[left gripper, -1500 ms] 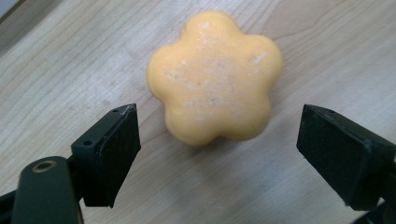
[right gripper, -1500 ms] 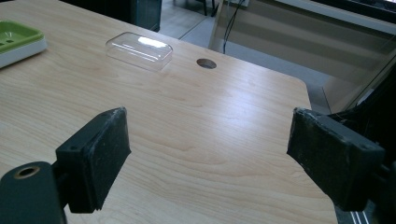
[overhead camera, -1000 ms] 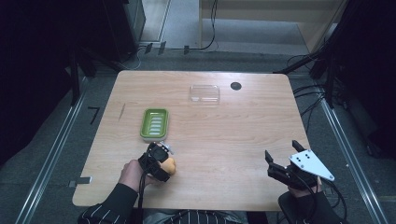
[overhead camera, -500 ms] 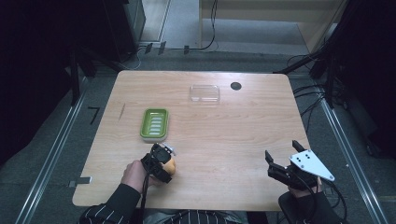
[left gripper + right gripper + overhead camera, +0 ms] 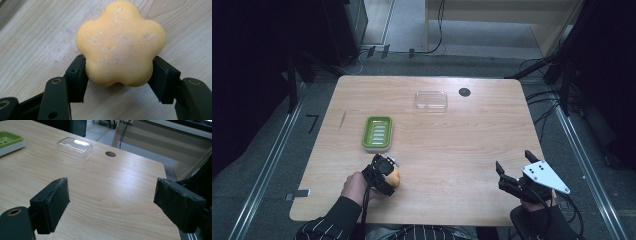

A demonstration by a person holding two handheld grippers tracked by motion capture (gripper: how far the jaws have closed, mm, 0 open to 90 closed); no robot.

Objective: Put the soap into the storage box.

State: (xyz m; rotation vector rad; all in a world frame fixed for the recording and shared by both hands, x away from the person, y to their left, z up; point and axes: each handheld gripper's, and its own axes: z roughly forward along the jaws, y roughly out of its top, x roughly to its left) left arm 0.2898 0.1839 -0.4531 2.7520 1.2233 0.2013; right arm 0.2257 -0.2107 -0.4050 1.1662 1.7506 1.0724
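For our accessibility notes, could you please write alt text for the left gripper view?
An orange flower-shaped soap is clamped between the two black jaws of the left gripper, which press on its sides. Pale wooden table lies beneath.

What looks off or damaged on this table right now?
Little stands out. The flower-shaped orange soap, clamped in the left gripper, has pale scuffed patches on top. The clear lid lies apart from the green soap dish. Nothing spilled.
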